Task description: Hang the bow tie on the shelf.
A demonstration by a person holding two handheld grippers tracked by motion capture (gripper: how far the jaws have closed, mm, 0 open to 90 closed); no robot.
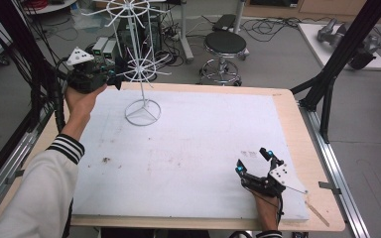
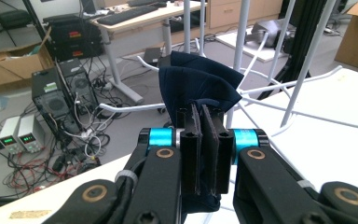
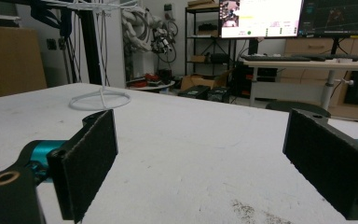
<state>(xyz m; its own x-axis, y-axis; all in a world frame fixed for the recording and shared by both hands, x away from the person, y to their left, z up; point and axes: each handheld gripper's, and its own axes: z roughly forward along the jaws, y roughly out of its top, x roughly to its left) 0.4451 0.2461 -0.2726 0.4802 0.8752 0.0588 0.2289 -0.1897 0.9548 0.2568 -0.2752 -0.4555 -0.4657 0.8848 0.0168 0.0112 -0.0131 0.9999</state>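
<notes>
Holding dark cloth (image 2: 200,88) clamped in my left gripper (image 2: 204,140) beside the white wire rack (image 1: 141,74), ready for hanging | right gripper (image 1: 254,161) rested wide apart on the table (image 1: 188,148), idle.

The white padded surface (image 1: 188,148) lies bare between the two hands. The tall white wire rack (image 1: 141,74) on its round base blocks the far left corner, its thin spokes crowding the left gripper (image 1: 117,74) there.
</notes>
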